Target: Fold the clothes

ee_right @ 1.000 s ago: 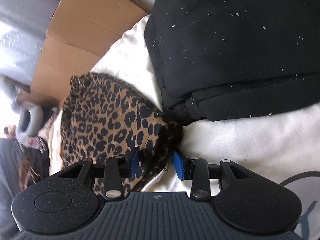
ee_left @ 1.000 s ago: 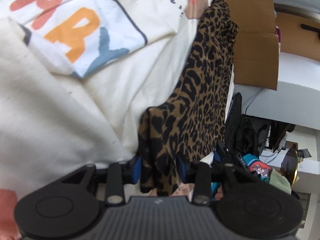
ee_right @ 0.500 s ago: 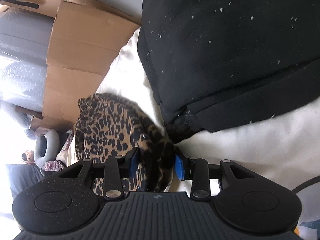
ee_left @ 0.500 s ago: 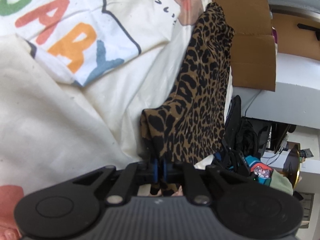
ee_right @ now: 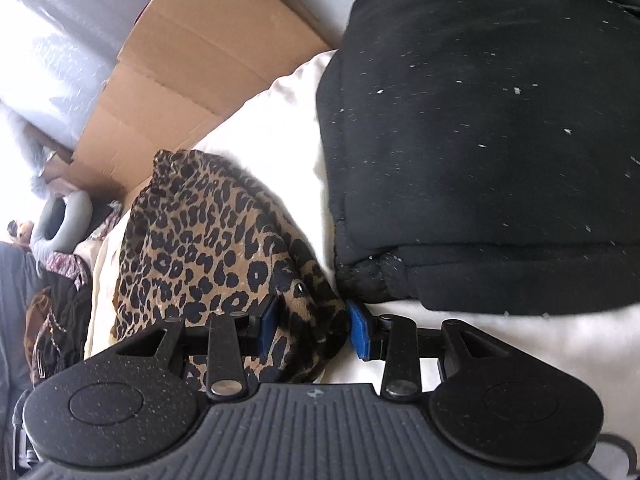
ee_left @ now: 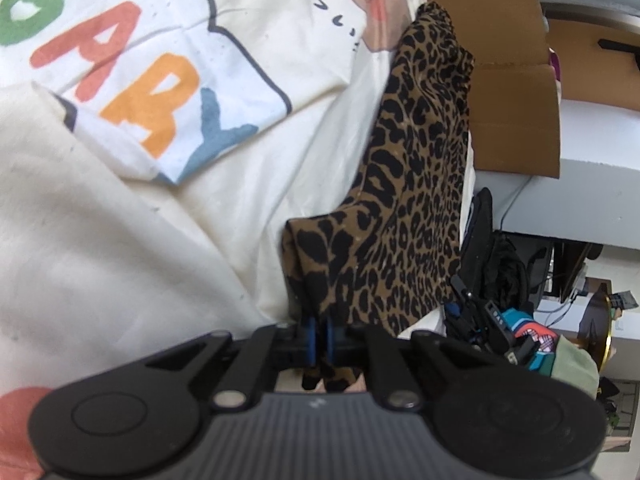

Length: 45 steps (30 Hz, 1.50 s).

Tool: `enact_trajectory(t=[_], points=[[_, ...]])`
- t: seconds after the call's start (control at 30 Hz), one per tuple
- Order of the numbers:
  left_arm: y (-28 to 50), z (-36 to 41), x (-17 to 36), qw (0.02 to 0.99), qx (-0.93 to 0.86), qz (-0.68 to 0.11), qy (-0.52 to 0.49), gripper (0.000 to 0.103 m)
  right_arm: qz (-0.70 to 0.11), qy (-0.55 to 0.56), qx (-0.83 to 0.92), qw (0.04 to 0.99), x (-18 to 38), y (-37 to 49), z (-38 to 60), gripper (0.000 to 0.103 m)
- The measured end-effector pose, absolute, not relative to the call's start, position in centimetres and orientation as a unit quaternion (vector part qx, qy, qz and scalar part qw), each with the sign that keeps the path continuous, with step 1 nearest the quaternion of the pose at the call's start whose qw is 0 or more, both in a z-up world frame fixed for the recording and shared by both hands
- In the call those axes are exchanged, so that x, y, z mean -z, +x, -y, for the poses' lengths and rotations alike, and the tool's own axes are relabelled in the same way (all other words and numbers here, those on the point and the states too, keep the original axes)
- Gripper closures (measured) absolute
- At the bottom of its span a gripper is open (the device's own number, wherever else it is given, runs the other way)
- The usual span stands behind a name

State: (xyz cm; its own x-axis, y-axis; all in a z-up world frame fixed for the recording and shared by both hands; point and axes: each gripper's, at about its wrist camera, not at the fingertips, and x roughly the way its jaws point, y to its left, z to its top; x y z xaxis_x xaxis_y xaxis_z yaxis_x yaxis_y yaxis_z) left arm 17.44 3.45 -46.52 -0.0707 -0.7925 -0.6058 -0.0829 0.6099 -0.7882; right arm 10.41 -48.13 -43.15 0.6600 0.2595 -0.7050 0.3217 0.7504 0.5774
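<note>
The leopard cloth [ee_left: 416,200] lies along the edge of the bed [ee_left: 120,260], by the cardboard box [ee_left: 516,92]. The left gripper [ee_left: 319,340] has its fingers pinched tight on one corner. The right gripper [ee_right: 314,326] has its fingers wide around another bunched bit, not squeezing. I think the right one must close before any lifting or folding.

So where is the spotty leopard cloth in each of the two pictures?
Left wrist view: the leopard cloth runs from centre bottom up to the top right, pinched by the left hand-held gripper.
Right wrist view: it lies lower left of centre, with one end between the open pads of the right hand-held gripper.
Shared landmark: the brown cardboard behind the cloth.
</note>
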Motion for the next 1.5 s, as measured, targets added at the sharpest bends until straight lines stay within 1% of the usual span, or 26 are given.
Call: enact_trajectory(t=[0.07,0.1,0.13,0.17,0.23,0.43,0.67,0.83,1.03,1.23,1.43,1.5], points=[[17.4,-3.4,46.3,0.599,0.299,-0.667,-0.327,0.098,-0.416,0.347,0.013,0.841,43.0,10.6,48.1,0.064],[17.4,-3.4,46.2,0.599,0.301,-0.666,-0.328,0.098,-0.418,0.344,0.012,0.841,42.8,10.6,48.0,0.075],[17.4,-3.4,46.0,0.6,0.303,-0.665,-0.327,0.098,-0.42,0.341,0.012,0.841,42.6,10.6,48.0,0.09],[17.5,-3.4,45.8,0.6,0.304,-0.664,-0.327,0.098,-0.422,0.338,0.011,0.841,42.3,10.6,47.9,0.093],[17.5,-3.4,45.2,0.601,0.307,-0.663,-0.325,0.098,-0.426,0.333,0.01,0.842,41.8,10.6,47.7,0.095],[17.9,-3.7,43.0,0.609,0.311,-0.658,-0.315,0.098,-0.433,0.321,0.008,0.842,40.1,10.4,47.2,0.097],[18.5,-5.0,39.9,0.623,0.311,-0.651,-0.302,0.099,-0.435,0.341,-0.008,0.833,38.4,9.6,46.5,0.097],[18.6,-6.3,39.1,0.636,0.3,-0.65,-0.29,0.099,-0.453,0.335,-0.013,0.826,38.1,8.9,44.8,0.097],[19.0,-6.5,39.5,0.649,0.289,-0.648,-0.274,0.099,-0.476,0.319,-0.004,0.82,38.7,8.7,43.3,0.097],[18.4,-6.3,42.1,0.645,0.28,-0.663,-0.258,0.098,-0.49,0.303,0.008,0.817,40.1,9.2,43.1,0.097],[18.4,-6.2,43.8,0.643,0.269,-0.669,-0.259,0.097,-0.488,0.362,0.023,0.794,41.9,9.4,44.4,0.094],[18.4,-6.3,44.1,0.642,0.268,-0.67,-0.261,0.094,-0.486,0.376,0.024,0.788,42.3,9.4,44.8,0.093]])
